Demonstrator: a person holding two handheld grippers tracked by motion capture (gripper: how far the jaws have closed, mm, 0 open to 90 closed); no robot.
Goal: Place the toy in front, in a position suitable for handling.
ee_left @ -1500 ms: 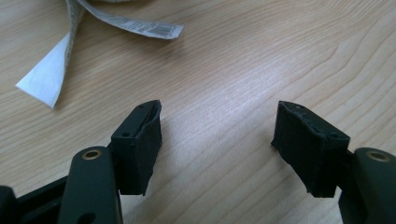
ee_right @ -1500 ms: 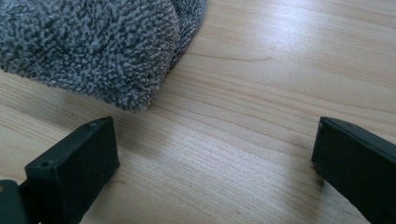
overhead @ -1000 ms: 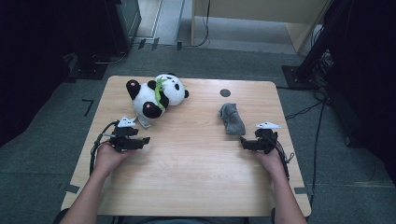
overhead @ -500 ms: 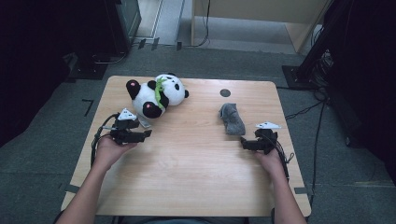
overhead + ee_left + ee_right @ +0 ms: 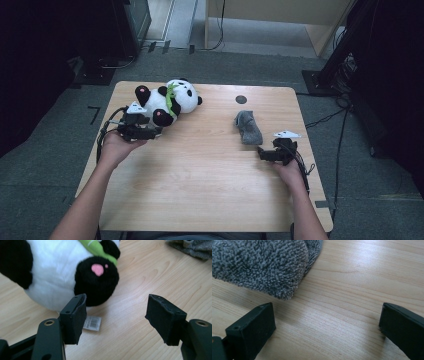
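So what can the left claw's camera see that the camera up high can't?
Only the left gripper view shows the little barcode tag under the panda, and the left claw's open jaws up close. Only the high view shows the person's arms, the right claw, the whole table and the floor. Both show the panda and the grey sock.

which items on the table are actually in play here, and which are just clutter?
In play:
panda plush, just ahead of the open left gripper
grey sock, just ahead of the open right gripper

Lying about:
dark round spot on the table
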